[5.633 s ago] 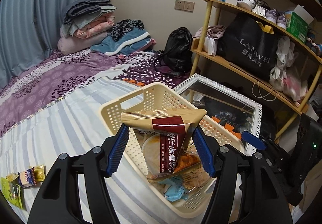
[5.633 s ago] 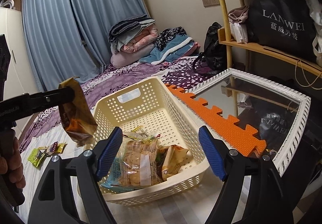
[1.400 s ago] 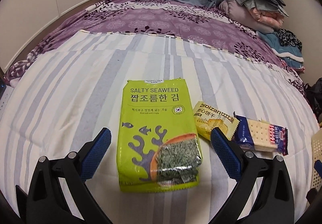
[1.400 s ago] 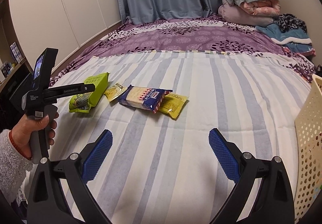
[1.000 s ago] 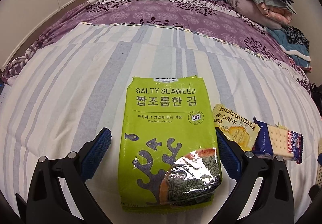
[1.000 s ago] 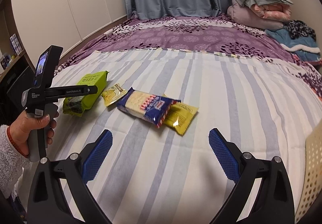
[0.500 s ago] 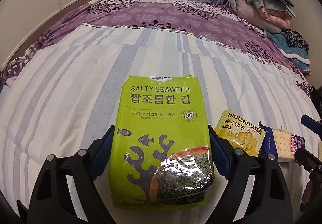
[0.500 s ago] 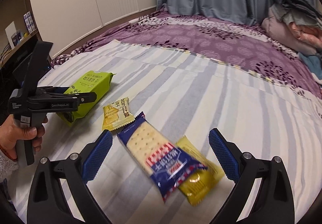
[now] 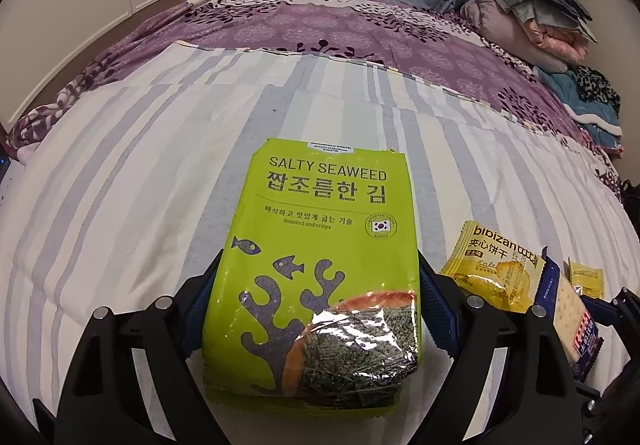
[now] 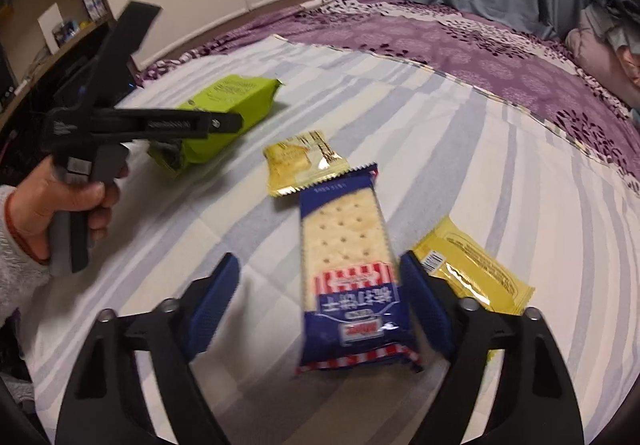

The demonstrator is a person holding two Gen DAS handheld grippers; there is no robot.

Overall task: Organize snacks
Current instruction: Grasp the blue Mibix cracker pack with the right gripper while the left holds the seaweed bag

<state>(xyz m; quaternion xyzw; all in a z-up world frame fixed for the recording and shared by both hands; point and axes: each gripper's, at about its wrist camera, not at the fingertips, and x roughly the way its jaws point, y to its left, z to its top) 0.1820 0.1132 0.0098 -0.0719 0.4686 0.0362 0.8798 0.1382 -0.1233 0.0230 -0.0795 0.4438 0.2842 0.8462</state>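
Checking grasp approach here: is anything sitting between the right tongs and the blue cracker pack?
Nothing visible. The blue cracker pack lies between the right tongs, whose jaws have just been closing; a gap remains on the left side. The yellow packet lies outside them.

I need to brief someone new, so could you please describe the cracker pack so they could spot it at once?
On the striped sheet lies a row of snack packs. The cracker pack is third from the green seaweed bag, between two yellow packets. It alone is dark blue, picturing a pale, dotted cracker above a red-and-white striped band.
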